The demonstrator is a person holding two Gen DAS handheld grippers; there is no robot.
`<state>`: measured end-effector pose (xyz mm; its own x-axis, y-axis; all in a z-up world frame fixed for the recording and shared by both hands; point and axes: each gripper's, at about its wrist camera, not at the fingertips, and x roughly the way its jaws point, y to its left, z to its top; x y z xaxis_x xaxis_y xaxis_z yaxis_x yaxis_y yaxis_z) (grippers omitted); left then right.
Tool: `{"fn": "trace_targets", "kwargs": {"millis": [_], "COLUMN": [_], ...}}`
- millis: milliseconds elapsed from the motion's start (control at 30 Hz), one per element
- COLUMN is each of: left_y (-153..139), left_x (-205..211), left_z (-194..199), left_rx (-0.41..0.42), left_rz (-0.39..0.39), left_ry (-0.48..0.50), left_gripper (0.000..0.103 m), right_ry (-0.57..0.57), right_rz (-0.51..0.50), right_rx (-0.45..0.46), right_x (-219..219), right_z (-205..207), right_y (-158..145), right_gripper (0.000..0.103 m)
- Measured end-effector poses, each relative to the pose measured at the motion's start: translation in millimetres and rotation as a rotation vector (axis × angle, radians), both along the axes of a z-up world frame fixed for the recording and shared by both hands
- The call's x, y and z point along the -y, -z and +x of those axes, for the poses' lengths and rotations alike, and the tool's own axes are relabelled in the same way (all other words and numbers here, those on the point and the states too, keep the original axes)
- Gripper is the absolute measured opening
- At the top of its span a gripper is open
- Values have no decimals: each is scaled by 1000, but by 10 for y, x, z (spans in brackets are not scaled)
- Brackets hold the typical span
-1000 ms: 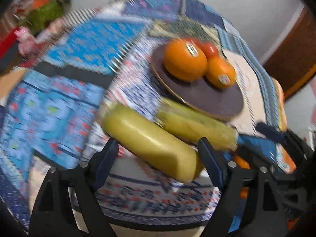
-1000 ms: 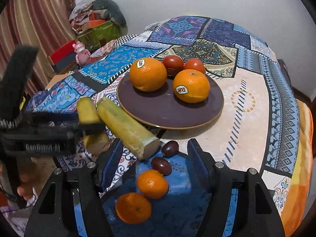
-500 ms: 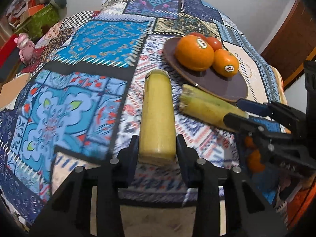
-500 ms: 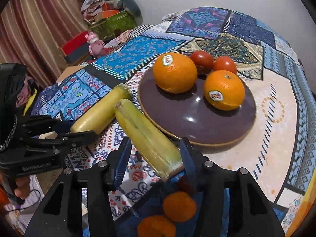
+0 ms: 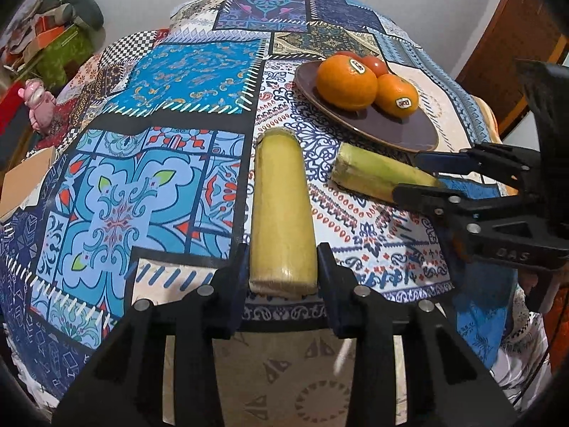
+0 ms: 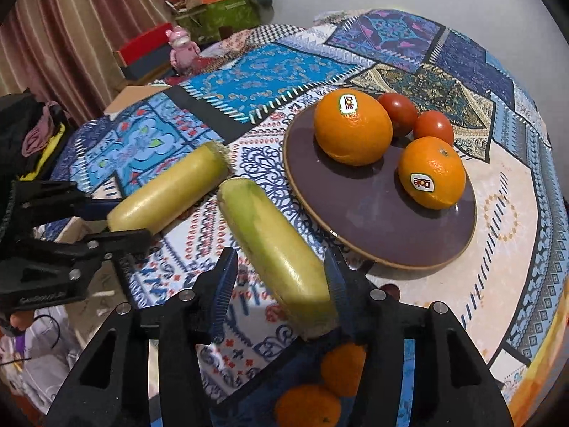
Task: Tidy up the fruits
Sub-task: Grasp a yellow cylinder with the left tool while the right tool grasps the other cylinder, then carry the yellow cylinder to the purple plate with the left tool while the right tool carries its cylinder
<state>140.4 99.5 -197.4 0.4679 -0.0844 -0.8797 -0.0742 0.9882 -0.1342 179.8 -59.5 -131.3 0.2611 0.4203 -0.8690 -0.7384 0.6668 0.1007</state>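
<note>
Yellow-green and waxy, that is how the stalk piece (image 5: 282, 213) looks in my left camera. My left gripper (image 5: 282, 267) is shut tight on its near end, both pads pressing its sides. It points away from me over the patterned cloth (image 5: 160, 185). To the right, the second stalk piece (image 5: 377, 176) lies near the brown plate (image 5: 409, 131), and my right gripper (image 5: 419, 174) is around its far end.

In my right camera, the right gripper (image 6: 281, 284) has the second stalk piece (image 6: 274, 245) between its fingers. The right pad touches it. On the left side I see a gap, so I do not think it is squeezed yet. The jaws have just been closing. The plate (image 6: 373, 220) holds two big oranges (image 6: 352, 126) and two tomatoes (image 6: 432, 126). Small oranges (image 6: 307, 405) sit low, close to me.

I think these pieces are hard, stiff and a bit heavy. The smooth skin may slip. Held by one end, a piece may tip down, so nearer the middle would be safer.
</note>
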Motion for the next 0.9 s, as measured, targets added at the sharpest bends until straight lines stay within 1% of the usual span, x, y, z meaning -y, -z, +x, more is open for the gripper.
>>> {"fn": "trace_targets", "kwargs": {"millis": [167,300,400,467,533,600,733,900], "left_y": [35,83,92,86,69,56,57,86], "left_x": [-28,-41,-39,-44,-52,-78,-114,-97], "left_z": [159,252,241,210,172,122,85,162], "left_rx": [3,18,31,37,35,34,27,28], "left_rz": [-17,-15,-11,-7,0,-3,-14,-7], "left_ry": [-14,-30,-32,-29,-23,-21,-15,-15], "left_gripper": [37,37,37,37,37,37,37,37], "right_ry": [5,15,39,46,43,37,20,23], "right_rz": [-8,-28,-19,7,22,42,45,50], "right_rx": [-31,-45,-88,-129,-159,-180,-171,-159], "right_x": [-83,-130,-120,-93,-83,-82,-160,-297], "right_z": [76,87,118,118,77,23,-66,-6], "right_y": [83,162,207,211,200,179,173,198], "right_gripper": [52,53,48,41,36,35,38,39]}}
